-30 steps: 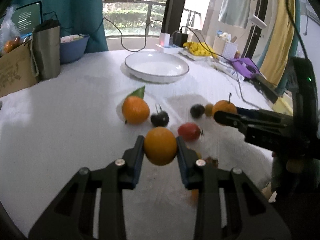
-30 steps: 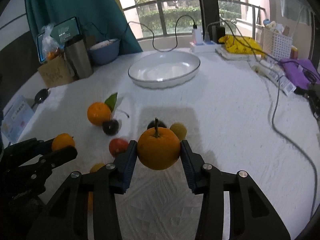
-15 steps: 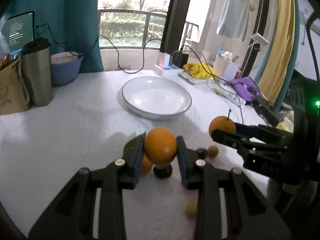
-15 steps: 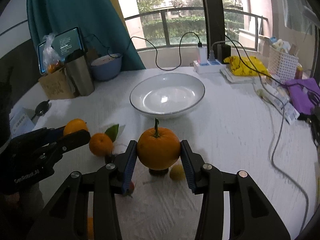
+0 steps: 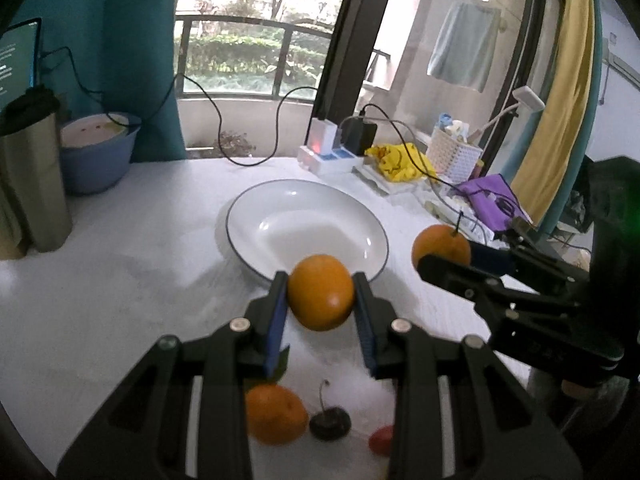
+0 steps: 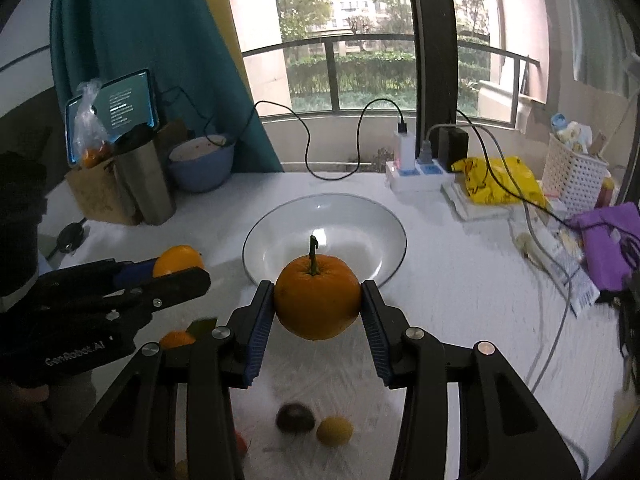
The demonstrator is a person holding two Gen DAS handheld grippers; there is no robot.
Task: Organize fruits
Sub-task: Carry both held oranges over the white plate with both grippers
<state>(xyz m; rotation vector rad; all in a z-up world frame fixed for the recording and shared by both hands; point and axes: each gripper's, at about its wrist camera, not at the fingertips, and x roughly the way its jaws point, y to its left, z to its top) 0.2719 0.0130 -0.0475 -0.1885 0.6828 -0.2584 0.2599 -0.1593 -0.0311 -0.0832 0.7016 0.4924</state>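
My left gripper (image 5: 321, 300) is shut on a plain orange (image 5: 321, 291), held above the table just short of the white plate's (image 5: 248, 216) near rim. My right gripper (image 6: 317, 304) is shut on an orange with a stem (image 6: 317, 300), held before the same plate (image 6: 384, 216). Each gripper shows in the other's view: the right gripper (image 5: 444, 260) at the right, the left gripper (image 6: 176, 272) at the left. On the table below lie another orange (image 5: 274, 414), a dark cherry (image 5: 330, 422), a red fruit (image 5: 382, 440), a dark plum (image 6: 295, 418) and a small yellow fruit (image 6: 335, 431).
A steel tumbler (image 6: 146, 184), a blue bowl (image 6: 202, 166) and a paper bag (image 6: 96, 192) stand at the back left. A power strip with cables (image 6: 416, 172), a yellow bag (image 6: 498, 180), a white basket (image 6: 576, 172) and a purple pouch (image 6: 608, 240) are at the right.
Both grippers have lifted and moved forward with their oranges toward the plate. The loose fruits now lie beneath and behind the fingertips.
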